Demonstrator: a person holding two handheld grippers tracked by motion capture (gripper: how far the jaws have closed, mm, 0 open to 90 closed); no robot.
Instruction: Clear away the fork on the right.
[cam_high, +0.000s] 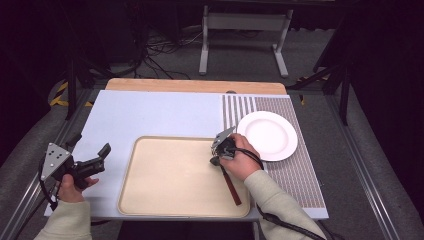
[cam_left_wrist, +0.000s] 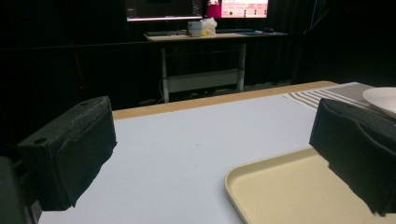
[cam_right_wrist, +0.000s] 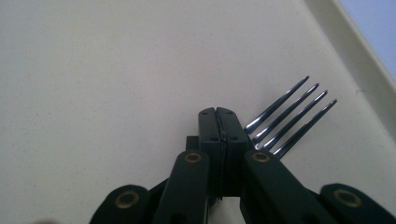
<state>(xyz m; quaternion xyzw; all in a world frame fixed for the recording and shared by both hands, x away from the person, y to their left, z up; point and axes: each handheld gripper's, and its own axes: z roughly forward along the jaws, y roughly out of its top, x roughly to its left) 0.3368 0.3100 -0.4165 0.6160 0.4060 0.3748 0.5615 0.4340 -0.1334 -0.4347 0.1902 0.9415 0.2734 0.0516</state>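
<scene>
Left gripper (cam_high: 95, 162): hovered over the worktop's front left part, jaws spread wide with nothing between them, clear of the tray's left rim.
Tray (cam_high: 131, 165): beige and shallow, sat along the worktop's front edge near its middle; its floor was bare apart from the fork.
Fork (cam_right_wrist: 289, 123): lay on the tray floor near the right rim, four tines showing just beside the right gripper's tips; in the high view its reddish-brown handle (cam_high: 231, 186) ran toward the tray's front right corner.
Right gripper (cam_right_wrist: 218, 122): jaws pressed together, apparently pinching the fork's neck, though the contact itself was hidden.
Plate (cam_high: 267, 135): white, empty, on the striped mat (cam_high: 300, 175) at the worktop's right side.
Advice: probably best to lift the fork level and slowly, keeping the handle clear of the tray rim.
</scene>
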